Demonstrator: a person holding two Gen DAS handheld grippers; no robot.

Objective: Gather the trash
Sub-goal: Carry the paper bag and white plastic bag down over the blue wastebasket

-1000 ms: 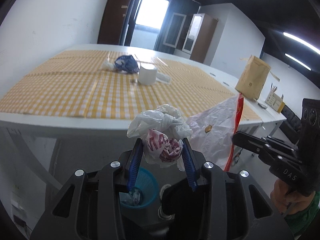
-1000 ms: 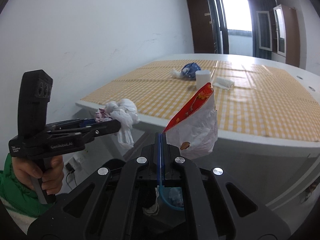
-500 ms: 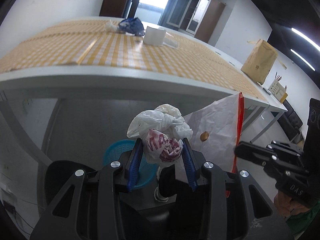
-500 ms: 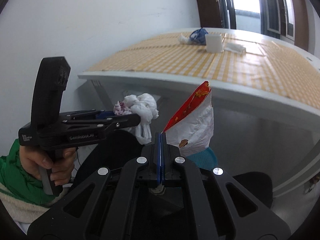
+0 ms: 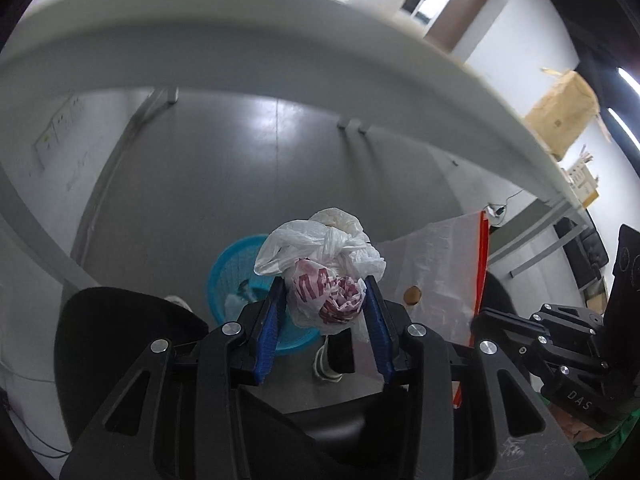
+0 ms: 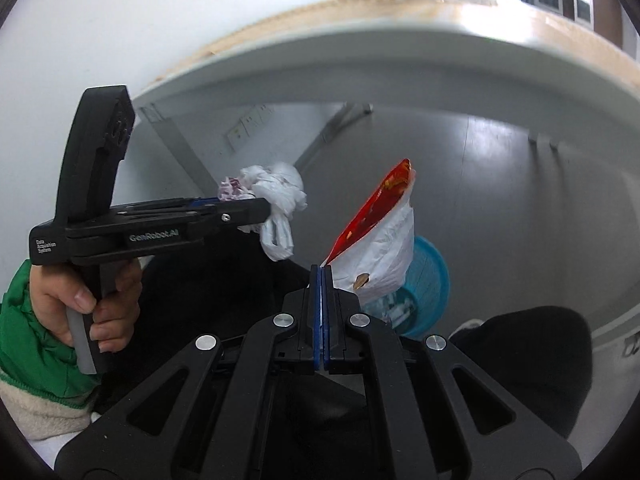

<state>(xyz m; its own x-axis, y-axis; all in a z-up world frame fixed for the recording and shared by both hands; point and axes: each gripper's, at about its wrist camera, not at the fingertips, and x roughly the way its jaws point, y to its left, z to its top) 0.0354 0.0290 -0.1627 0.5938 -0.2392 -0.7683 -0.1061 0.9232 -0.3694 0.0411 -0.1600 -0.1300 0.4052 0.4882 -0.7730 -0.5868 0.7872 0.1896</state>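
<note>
My left gripper (image 5: 325, 286) is shut on a crumpled white plastic bag (image 5: 322, 264) with red print, held above the floor. The bag also shows in the right wrist view (image 6: 272, 204), in the left gripper (image 6: 260, 210). My right gripper (image 6: 321, 270) is shut on the corner of a red and white snack bag (image 6: 384, 236), which hangs open upward. The snack bag shows in the left wrist view (image 5: 444, 272) to the right of the plastic bag. A blue trash basket (image 5: 234, 276) stands on the floor below both, with some trash inside; it also shows in the right wrist view (image 6: 428, 280).
The white table's edge (image 5: 280, 56) arches overhead, with its legs (image 5: 40, 248) at the left. A black chair seat (image 5: 120, 328) sits beside the basket. A brown paper bag (image 5: 560, 120) stands on the table at the right. The floor is grey.
Both grippers have dropped below the table edge and tilted down toward the floor. The blue basket has come into fuller view beneath the held bags. Both grips are unchanged.
</note>
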